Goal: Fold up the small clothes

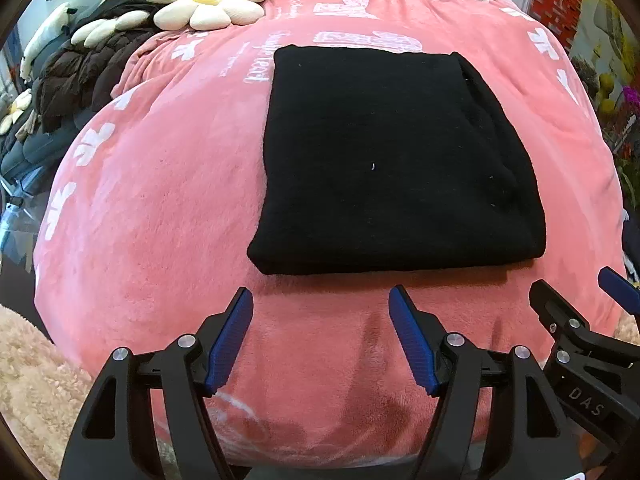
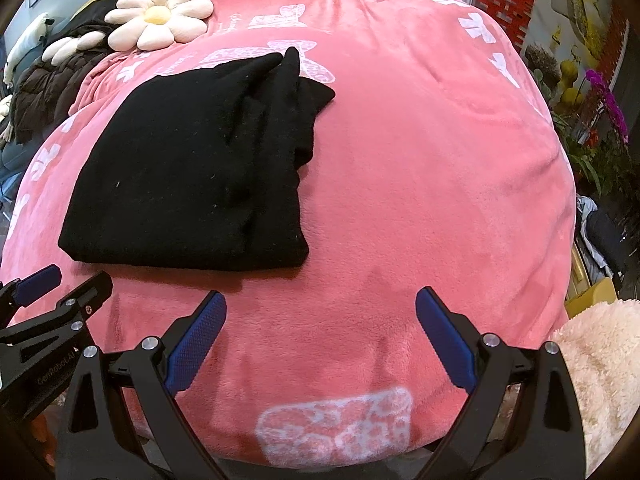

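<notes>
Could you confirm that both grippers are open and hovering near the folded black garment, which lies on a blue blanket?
Not quite: the blanket is pink, not blue, as both wrist views show. The rest holds: the left gripper and the right gripper are both open, close to the near edge of the folded black garment.

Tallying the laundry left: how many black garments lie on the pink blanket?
1: a folded black garment lying on the pink blanket, ahead of both open grippers. Another could be folded inside.

Your left gripper (image 1: 321, 336) and right gripper (image 2: 321, 340) each show black angular arms, silver pivot screws and 2 ribbed blue pads (image 1: 232, 340); white lettering marks both bodies.
</notes>
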